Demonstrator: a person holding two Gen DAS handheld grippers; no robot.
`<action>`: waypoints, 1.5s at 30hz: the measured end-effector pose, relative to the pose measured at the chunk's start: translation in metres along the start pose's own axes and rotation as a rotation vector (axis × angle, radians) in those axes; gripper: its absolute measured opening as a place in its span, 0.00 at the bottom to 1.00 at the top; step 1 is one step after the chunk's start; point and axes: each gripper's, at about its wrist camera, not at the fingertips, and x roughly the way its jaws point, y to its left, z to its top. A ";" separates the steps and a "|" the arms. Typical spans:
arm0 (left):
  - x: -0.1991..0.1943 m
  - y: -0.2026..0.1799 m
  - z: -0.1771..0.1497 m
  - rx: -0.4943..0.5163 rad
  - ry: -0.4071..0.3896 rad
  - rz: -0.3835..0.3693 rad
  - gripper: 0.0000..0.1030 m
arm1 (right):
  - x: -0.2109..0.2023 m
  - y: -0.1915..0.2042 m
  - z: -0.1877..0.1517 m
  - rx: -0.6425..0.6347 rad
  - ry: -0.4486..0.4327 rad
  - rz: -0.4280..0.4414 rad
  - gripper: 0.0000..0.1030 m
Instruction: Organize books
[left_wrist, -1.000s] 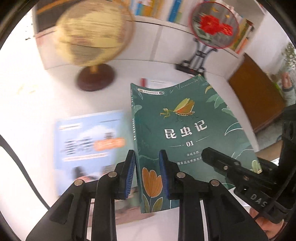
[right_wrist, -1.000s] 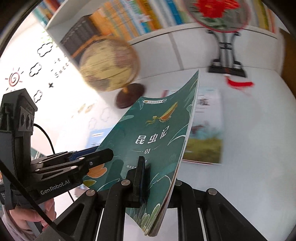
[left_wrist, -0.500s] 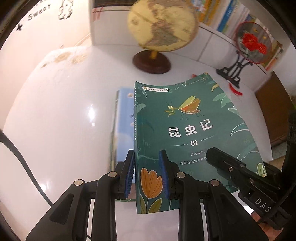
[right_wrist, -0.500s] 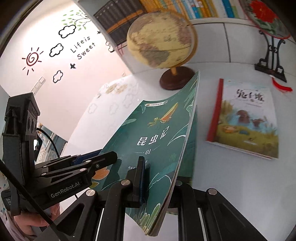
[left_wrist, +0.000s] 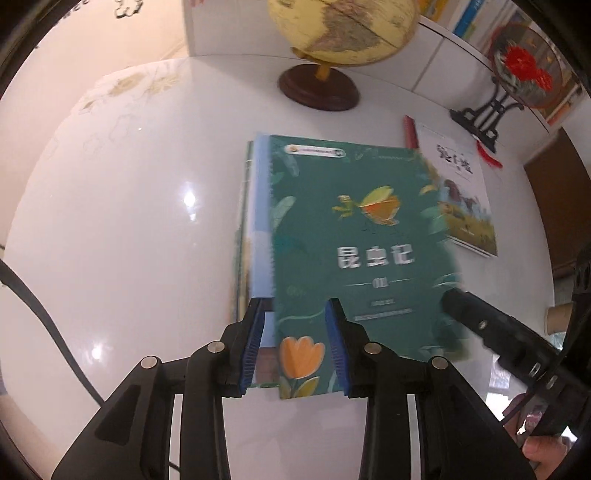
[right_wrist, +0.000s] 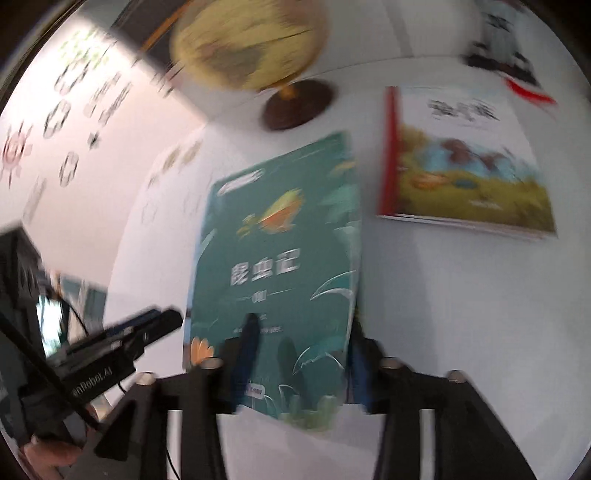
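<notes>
The green book (left_wrist: 354, 251) has a dark teal cover with leaves, an orange-winged insect near the top, white Chinese characters in the middle and an orange tulip at its lower left corner. In the left wrist view it lies in the centre of the frame on a stack of books (left_wrist: 258, 229), whose pale blue and green edges show along its left side, all on the white table (left_wrist: 129, 221). Its print is blurred.

The left gripper (left_wrist: 295, 343) points steeply down from the bottom of that frame. Its jaws have just been opening; the blue pads (left_wrist: 251, 343) stand apart on either side of the book's lower left corner, not pressing it. In the right wrist view the right gripper (right_wrist: 299, 354) rises from the bottom edge, its jaws also just opening, spread either side of the book's lower part and clear of the cover, though blur softens this. A hand (right_wrist: 51, 454) shows at the lower left.

To the right lies a picture book (right_wrist: 465, 162) with a red spine, apart from the green one. A globe (left_wrist: 343, 33) on a dark wooden base stands at upper centre, an ornamental fan (left_wrist: 524, 70) on a black stand at upper right.
</notes>
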 end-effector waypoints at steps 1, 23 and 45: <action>0.001 -0.006 0.002 0.015 -0.001 0.000 0.33 | -0.005 -0.009 0.000 0.038 -0.025 0.005 0.49; 0.033 -0.178 -0.002 0.425 0.107 -0.107 0.34 | -0.079 -0.134 -0.037 0.561 -0.315 0.085 0.52; 0.044 -0.186 0.001 0.420 0.120 -0.069 0.34 | -0.082 -0.142 -0.035 0.535 -0.300 0.057 0.53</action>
